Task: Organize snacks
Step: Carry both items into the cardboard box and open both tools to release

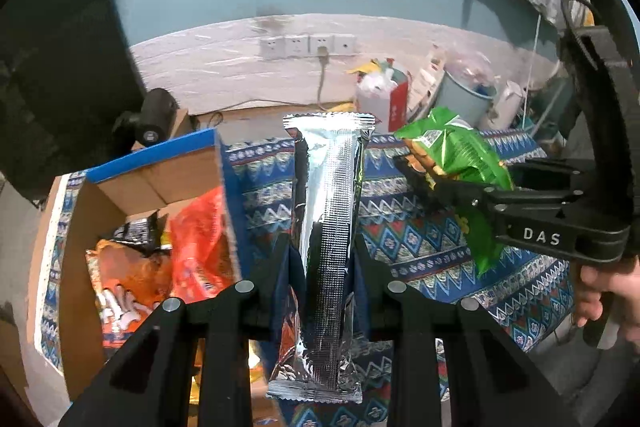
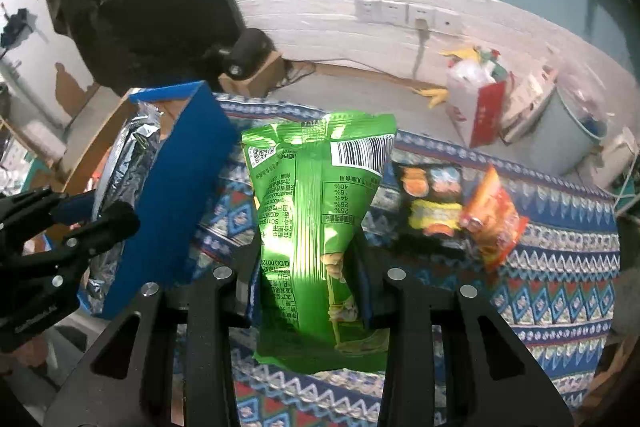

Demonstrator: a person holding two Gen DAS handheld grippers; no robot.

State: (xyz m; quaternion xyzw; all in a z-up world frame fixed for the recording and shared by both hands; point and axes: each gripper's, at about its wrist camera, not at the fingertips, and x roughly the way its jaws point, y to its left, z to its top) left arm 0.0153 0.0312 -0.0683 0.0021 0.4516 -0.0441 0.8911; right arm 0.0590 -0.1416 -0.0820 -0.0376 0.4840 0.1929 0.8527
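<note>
My left gripper (image 1: 322, 259) is shut on a long silver foil snack packet (image 1: 326, 219), held upright above the patterned cloth, just right of the blue cardboard box (image 1: 156, 157). The box holds orange and red snack bags (image 1: 160, 267). My right gripper (image 2: 308, 267) is shut on a green snack bag (image 2: 316, 219), lifted off the cloth, with the blue box (image 2: 176, 195) to its left. In the left wrist view the right gripper (image 1: 440, 183) shows at the right, holding the green bag (image 1: 460, 155). The silver packet (image 2: 124, 163) shows beside the box in the right wrist view.
A black-and-yellow snack pack (image 2: 434, 199) and an orange snack pack (image 2: 490, 219) lie on the blue patterned cloth (image 2: 560, 291). Behind the cloth are a red-and-white bag (image 2: 476, 107), a grey bin (image 2: 568, 135), a small black camera on a carton (image 2: 248, 59) and wall sockets (image 2: 404, 13).
</note>
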